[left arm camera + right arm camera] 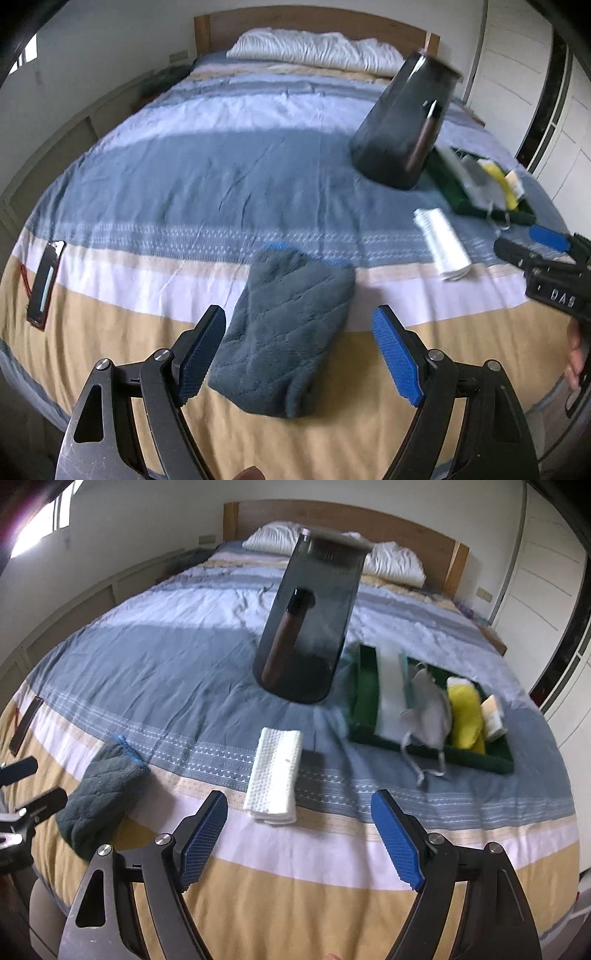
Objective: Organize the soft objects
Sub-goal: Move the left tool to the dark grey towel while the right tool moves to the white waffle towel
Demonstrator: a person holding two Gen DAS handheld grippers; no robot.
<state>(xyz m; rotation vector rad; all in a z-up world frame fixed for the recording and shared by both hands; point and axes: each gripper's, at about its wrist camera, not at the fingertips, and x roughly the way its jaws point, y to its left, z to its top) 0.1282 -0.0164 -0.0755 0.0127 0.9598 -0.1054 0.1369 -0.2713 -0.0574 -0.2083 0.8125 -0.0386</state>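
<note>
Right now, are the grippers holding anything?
No. The left gripper is open above the grey mitt, the right gripper open near the white cloth.

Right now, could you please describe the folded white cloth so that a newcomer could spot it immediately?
On the striped bedspread, look near the foot edge, between the dark grey quilted mitt and the green tray. The folded white waffle-textured cloth lies loose there, the only white item outside the tray.

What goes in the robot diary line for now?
left gripper: open, over folded dark grey quilted cloth | right gripper: open, near folded white waffle towel
</note>
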